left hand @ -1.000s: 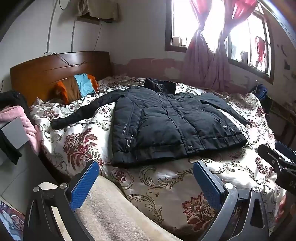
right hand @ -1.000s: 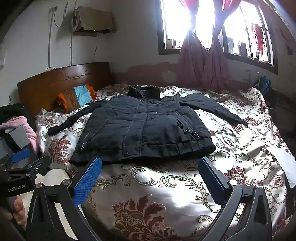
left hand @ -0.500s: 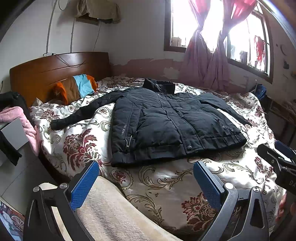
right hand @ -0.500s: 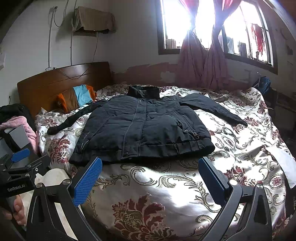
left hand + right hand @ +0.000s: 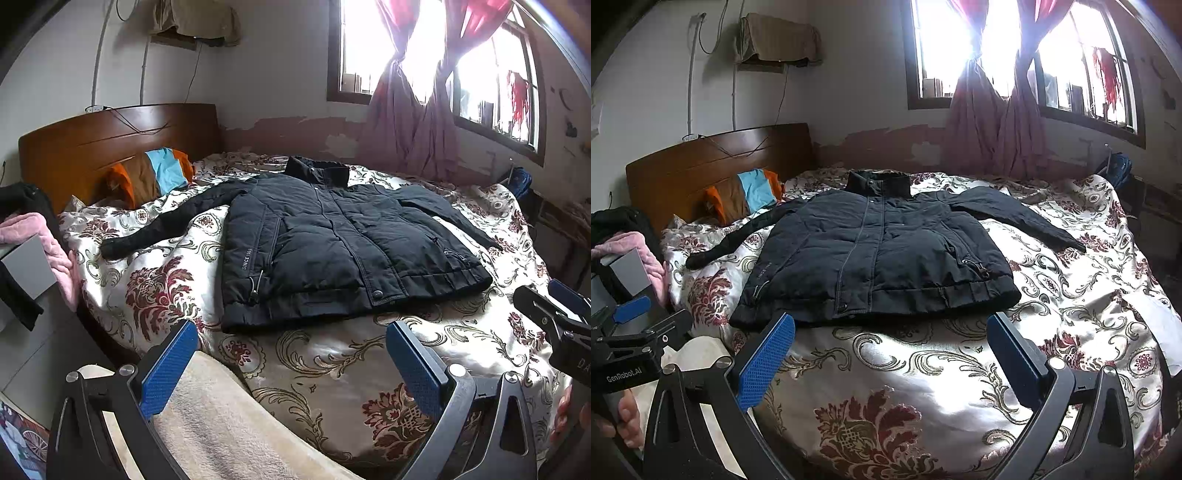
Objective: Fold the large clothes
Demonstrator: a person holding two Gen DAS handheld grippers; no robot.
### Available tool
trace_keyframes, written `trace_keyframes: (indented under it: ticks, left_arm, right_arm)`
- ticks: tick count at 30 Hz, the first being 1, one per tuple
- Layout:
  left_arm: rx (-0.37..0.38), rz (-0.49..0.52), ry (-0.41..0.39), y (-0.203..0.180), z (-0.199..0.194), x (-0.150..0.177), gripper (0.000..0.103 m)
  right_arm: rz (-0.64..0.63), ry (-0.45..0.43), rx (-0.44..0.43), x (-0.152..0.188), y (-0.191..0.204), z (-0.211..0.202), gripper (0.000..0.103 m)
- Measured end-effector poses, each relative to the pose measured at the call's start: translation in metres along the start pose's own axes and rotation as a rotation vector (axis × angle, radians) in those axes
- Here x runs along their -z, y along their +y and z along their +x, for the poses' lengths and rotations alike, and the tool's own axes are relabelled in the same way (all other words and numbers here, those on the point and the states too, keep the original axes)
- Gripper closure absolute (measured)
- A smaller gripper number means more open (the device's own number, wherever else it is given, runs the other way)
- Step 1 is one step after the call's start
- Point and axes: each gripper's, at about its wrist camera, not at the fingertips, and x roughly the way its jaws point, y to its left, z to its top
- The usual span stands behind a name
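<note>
**Padded jacket laid flat, both tongs wide and empty**

While nothing is yet gripped, the scene runs like this from the left: a pink fleecy garment lies heaped at the bedside, then a brown wooden headboard with an orange, brown and blue striped pillow against it. Next comes the black quilted padded jacket, face up on the cream and red floral bedspread, zipped, collar toward the window, sleeves spread to either side. The left gripper hovers short of its hem with jaws wide and nothing between them. The right gripper is likewise spread and empty, just before the hem.

The jacket looks bulky, soft and springy, with a smooth shell likely to slide on the satin cover. Pinching a sleeve cuff or the thick hem corner should hold better than the puffy middle. Rightmost hang the purple knotted curtains.
</note>
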Motion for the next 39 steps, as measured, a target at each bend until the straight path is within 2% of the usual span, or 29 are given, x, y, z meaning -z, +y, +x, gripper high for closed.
trace_keyframes:
  ticks: [39]
  left_arm:
    - [-0.001,0.002,0.0,0.0,-0.0001,0.0001,0.0]
  right_arm:
    - [0.008,0.005,0.002,0.0028,-0.0058,0.0008,0.001]
